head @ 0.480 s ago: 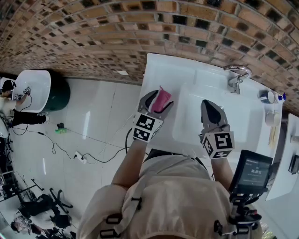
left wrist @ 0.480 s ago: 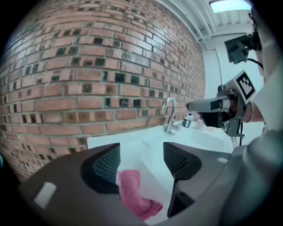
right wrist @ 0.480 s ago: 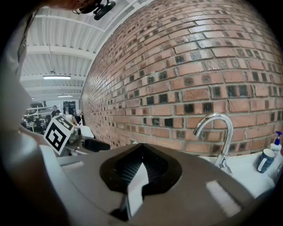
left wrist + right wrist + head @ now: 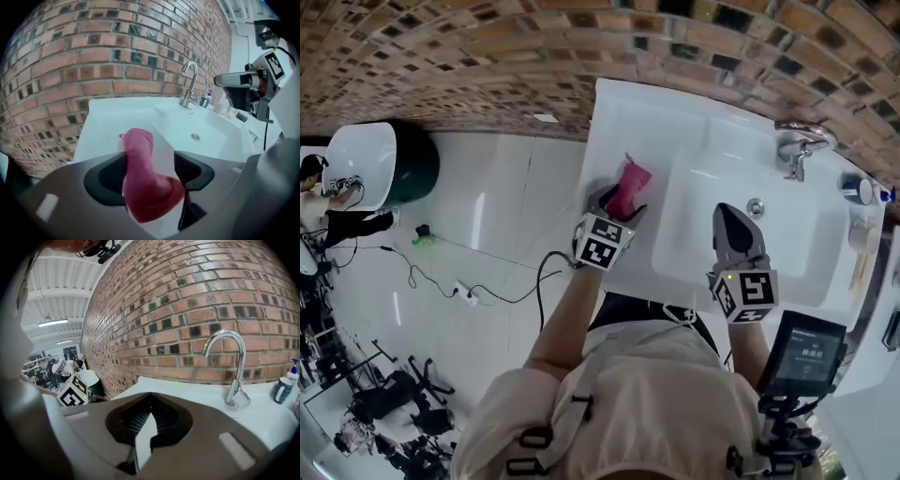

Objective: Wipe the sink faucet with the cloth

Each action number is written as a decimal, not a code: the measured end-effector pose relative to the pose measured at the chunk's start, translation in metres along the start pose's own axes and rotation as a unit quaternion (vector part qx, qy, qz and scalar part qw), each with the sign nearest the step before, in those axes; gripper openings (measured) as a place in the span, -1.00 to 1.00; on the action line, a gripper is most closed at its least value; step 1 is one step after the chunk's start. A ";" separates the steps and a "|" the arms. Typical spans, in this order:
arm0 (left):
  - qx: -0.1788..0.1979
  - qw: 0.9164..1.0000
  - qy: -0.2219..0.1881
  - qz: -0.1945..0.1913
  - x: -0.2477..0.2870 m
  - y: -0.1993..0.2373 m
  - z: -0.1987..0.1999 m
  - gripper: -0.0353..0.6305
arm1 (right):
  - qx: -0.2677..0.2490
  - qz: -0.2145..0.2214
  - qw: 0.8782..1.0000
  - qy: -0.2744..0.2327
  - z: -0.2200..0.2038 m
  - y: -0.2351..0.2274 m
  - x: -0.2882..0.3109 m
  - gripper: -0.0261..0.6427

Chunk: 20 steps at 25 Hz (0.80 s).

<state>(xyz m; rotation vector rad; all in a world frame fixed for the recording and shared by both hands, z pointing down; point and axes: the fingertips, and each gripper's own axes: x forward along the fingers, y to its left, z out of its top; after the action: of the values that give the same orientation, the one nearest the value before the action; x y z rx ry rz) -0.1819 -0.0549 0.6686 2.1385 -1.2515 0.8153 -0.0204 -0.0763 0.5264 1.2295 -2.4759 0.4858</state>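
One pink cloth (image 4: 630, 186), rumpled into a long soft roll, lay on the white tabletop (image 4: 628, 117) well left of the chrome faucet (image 4: 797, 145), across the sink basin (image 4: 712, 187) from it. It sat between the jaws of your left gripper (image 4: 617, 204), which stood wide and released: the cloth brushed one pad, and bare tabletop showed beside the other. Your right gripper (image 4: 729, 212) hovered over the basin, short of the faucet, jaws clenched together on nothing. Behind the faucet rose a brick wall (image 4: 487, 66). Far left of it, a glossy white floor (image 4: 497, 225) carried trailing cables (image 4: 478, 302).
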 end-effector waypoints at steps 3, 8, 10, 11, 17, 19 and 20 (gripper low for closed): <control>0.001 1.000 0.023 0.016 0.012 0.010 -0.012 -0.03 | 0.006 -0.005 1.000 0.011 -0.011 -0.008 0.000 -0.96; 0.011 0.999 0.024 0.036 0.025 0.018 -0.017 -0.39 | 0.011 -0.011 1.000 0.019 -0.020 -0.018 -0.001 -0.96; 0.014 0.999 0.028 0.041 0.025 0.018 -0.018 -0.41 | 0.013 -0.009 1.000 0.019 -0.021 -0.020 -0.003 -0.96; 0.016 0.999 0.029 0.043 0.026 0.018 -0.018 -0.42 | 0.014 -0.008 1.000 0.018 -0.021 -0.020 -0.004 -0.96; 0.010 0.998 0.045 0.040 0.021 0.028 -0.012 -0.61 | 0.009 -0.009 1.000 0.003 -0.010 -0.030 -0.013 -0.96; 0.004 0.999 0.031 0.042 0.013 0.025 0.004 -0.61 | 0.009 -0.017 1.000 -0.003 -0.005 -0.038 -0.020 -0.96; 0.007 0.999 0.020 0.043 0.010 0.022 0.014 -0.61 | 0.010 -0.021 1.000 -0.006 -0.003 -0.042 -0.024 -0.96</control>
<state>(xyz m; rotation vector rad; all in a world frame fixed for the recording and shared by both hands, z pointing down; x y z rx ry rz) -0.1940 -0.0800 0.6696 2.0810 -1.3278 0.9008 0.0275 -0.0824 0.5248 1.2917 -2.4560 0.4943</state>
